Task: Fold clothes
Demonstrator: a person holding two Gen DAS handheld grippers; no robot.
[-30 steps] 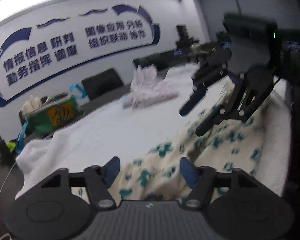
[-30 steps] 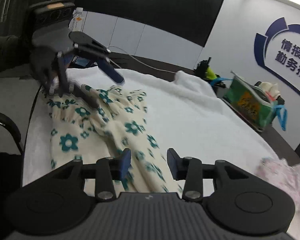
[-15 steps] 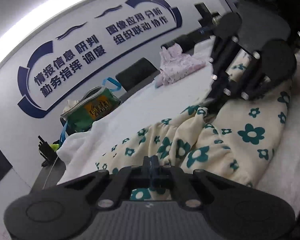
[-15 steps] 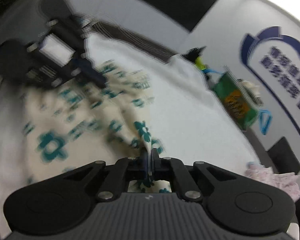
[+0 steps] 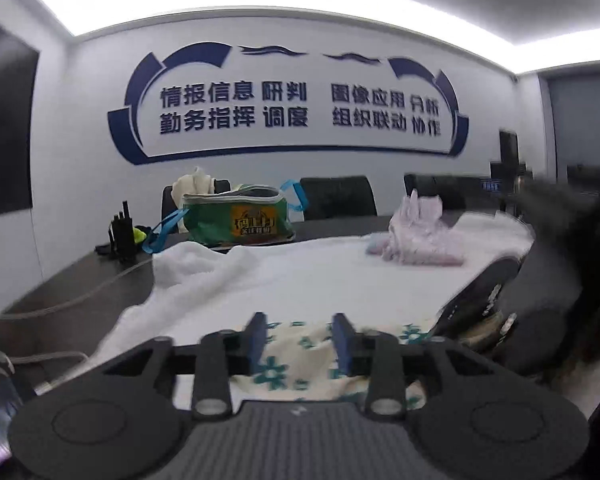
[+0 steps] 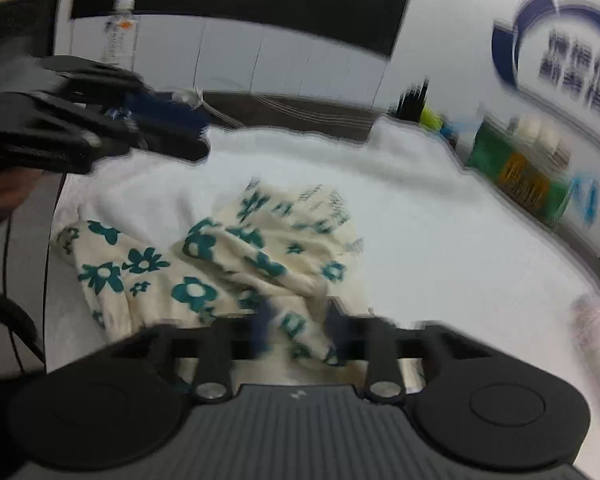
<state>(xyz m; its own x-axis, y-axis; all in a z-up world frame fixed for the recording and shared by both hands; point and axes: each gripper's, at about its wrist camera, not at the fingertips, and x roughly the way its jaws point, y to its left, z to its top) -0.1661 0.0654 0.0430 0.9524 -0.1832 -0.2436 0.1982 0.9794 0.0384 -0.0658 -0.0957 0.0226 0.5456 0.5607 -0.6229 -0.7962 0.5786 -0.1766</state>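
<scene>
A cream garment with teal flowers (image 6: pixel 236 264) lies crumpled and partly folded on the white towel-covered table (image 6: pixel 420 240). My right gripper (image 6: pixel 300 332) is open just above its near edge, holding nothing. My left gripper (image 5: pixel 300 340) is open and empty over the garment's edge (image 5: pixel 292 360). In the right wrist view the left gripper (image 6: pixel 172 128) hangs open above the table's far left side. The right gripper's dark body (image 5: pixel 540 300) shows blurred at the right of the left wrist view.
A green bag with blue straps (image 5: pixel 240 220) and a black radio (image 5: pixel 122 236) stand at the table's far side. A pale pink garment pile (image 5: pixel 416 236) lies further right. A water bottle (image 6: pixel 120 32) stands at the back left. Cables run along the dark table edge.
Both grippers were shut on the flowered garment half a second ago; now both are open and have drawn back. The garment lies released on the table, folded over itself.
</scene>
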